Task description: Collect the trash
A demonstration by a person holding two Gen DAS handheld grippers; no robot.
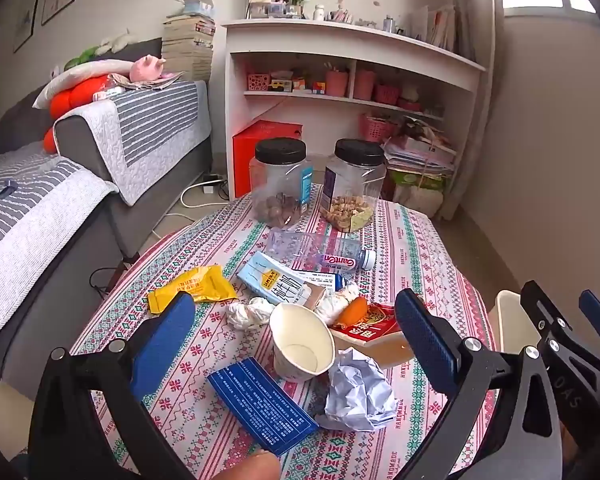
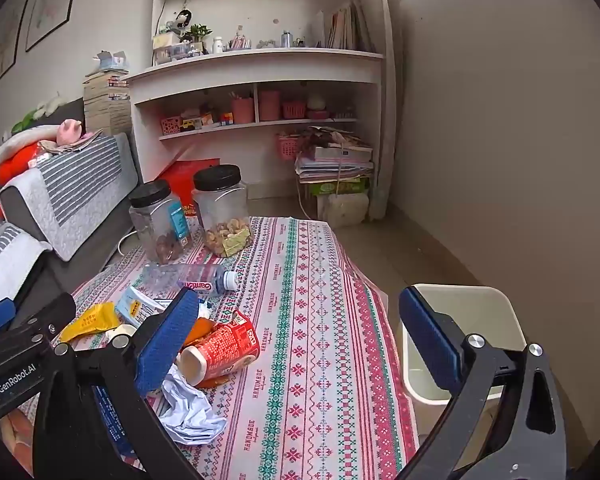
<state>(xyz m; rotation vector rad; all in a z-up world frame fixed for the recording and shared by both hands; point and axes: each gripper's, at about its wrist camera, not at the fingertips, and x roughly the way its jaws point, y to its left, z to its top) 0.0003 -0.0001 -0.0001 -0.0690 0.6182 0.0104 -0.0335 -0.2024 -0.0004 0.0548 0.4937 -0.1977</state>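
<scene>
Both sets of tongs gape wide and empty, the left tongs (image 1: 296,344) hovering over the litter on the patterned desk (image 2: 320,320) and the right tongs (image 2: 300,340) near the desk's edge by the cream bin (image 2: 460,300) on the floor. Taking the paper cup (image 1: 302,344) as landmark, the crumpled paper (image 1: 360,392) lies just beside it, the blue leaflet (image 1: 262,404) in front, and the red carton (image 2: 220,350) and yellow wrapper (image 1: 192,286) behind it. No piece looks collected yet, so I judge this the first pick: lower the left tongs around the cup or paper and close.
</scene>
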